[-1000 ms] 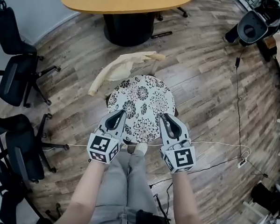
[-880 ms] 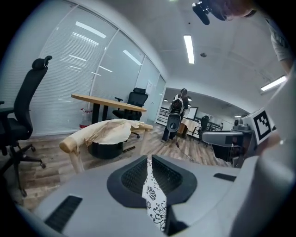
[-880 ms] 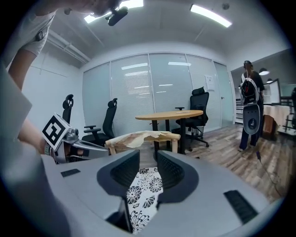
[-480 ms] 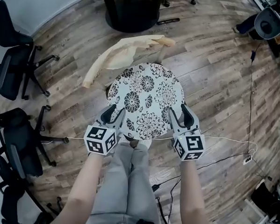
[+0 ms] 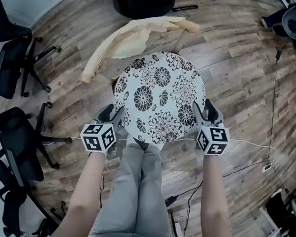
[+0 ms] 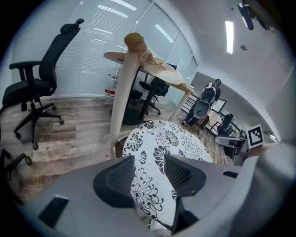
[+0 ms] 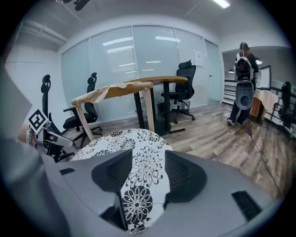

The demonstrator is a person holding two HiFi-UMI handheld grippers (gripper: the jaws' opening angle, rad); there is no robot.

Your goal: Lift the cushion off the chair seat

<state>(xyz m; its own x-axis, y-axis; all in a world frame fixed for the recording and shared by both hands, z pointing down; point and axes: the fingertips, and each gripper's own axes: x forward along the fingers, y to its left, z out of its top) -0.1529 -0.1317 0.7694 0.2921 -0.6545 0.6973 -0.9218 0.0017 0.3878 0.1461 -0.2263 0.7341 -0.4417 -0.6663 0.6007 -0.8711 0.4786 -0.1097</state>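
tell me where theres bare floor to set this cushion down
Widest bare floor lies right of the cushion, up to the black cable. A narrower strip sits between cushion and the office chairs at left. Crowded: near side, with the person's legs and white cord.

A round white cushion [image 5: 159, 97], printed with black flowers, lies flat on a pale wooden chair [image 5: 126, 41], backrest at eleven o'clock.

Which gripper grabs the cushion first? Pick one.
Right, barely. Both have just been opening, the cushion rim between their jaws; the right gripper meets it squarely, the left gripper at a slant.
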